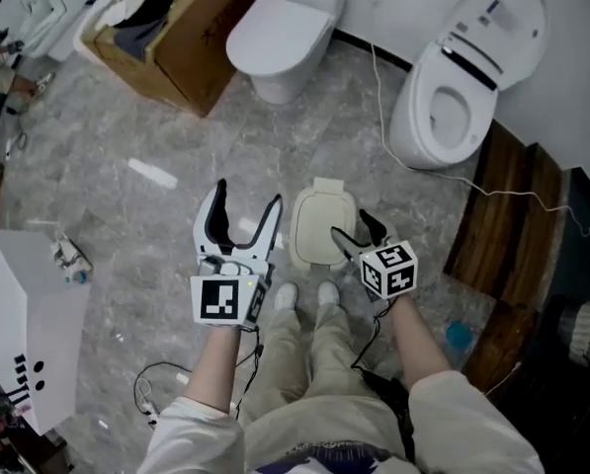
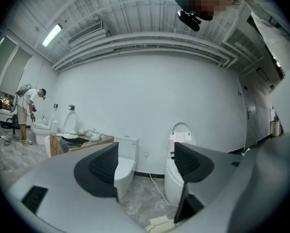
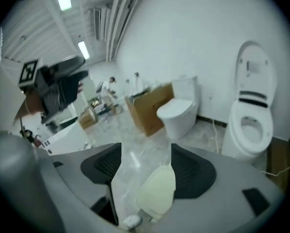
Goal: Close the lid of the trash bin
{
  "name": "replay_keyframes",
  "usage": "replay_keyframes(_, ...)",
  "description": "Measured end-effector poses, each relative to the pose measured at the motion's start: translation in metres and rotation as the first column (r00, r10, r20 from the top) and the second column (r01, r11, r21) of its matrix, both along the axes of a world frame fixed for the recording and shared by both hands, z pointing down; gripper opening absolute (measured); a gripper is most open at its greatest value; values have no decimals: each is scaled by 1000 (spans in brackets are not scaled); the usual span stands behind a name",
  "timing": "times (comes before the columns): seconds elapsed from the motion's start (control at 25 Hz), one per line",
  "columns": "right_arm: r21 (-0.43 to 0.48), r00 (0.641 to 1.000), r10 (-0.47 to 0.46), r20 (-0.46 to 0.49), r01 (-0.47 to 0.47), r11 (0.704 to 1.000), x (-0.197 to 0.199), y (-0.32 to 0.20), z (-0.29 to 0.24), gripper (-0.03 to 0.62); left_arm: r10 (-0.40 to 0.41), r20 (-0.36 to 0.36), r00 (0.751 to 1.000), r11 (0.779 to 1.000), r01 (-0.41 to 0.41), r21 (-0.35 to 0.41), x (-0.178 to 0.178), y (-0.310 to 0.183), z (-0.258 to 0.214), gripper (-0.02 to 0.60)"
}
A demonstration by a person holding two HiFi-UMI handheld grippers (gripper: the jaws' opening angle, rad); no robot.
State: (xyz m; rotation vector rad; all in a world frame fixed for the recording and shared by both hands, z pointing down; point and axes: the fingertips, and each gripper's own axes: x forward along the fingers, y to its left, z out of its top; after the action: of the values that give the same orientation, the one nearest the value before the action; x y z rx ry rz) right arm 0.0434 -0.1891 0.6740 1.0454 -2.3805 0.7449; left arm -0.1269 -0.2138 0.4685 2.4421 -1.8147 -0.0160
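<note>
The jaws of the right gripper (image 3: 142,166) are held apart, with nothing clamped between them. The trash bin (image 3: 157,193) is seen through the gap, below and beyond the tips. It sits close against the inner edge of the right-hand jaw in that view, though contact cannot be confirmed. This gripper is judged to be poised just above the bin's near side, a position suited to pressing a lid down or to checking that it has seated.

The jaws of the left gripper (image 2: 147,164) are likewise apart and empty. They are pointed out across the room, and the bin is only glimpsed low under the right-hand jaw. This gripper is therefore judged to be idle and held out of the way.

In the head view, the bin is found between the two grippers, just right of the left jaws and partly under the right jaws. It stands on the grey marbled floor (image 1: 126,225), directly ahead of the person's shoes (image 1: 287,295). It is small and cream-coloured, a rounded rectangle from above, with a raised strip along its far edge. The lid appears to lie flat and no dark opening is shown — so it is judged shut, or very nearly so.

Well beyond the jaws, a closed white toilet (image 1: 280,33) and an open one (image 1: 463,87) are set against the wall. A cardboard box (image 1: 191,38) stands to the left of them.
</note>
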Motion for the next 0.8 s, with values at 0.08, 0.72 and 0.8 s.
replay_keyframes(0.08,134,987,151,59,-158,978,23,-18,-94,314,26,-9,1000,999,-26,30,5,6,-47,356)
replay_keyframes(0.72,618,919,371,131,-368,694,58,41,-358,9,60,38,997,973,-67,222,34,50,-185,22)
replay_keyframes(0.8,615,919,373,130,-370,697,58,42,-358,9,69,49,996,970,-78,231,41,51,-187,-2)
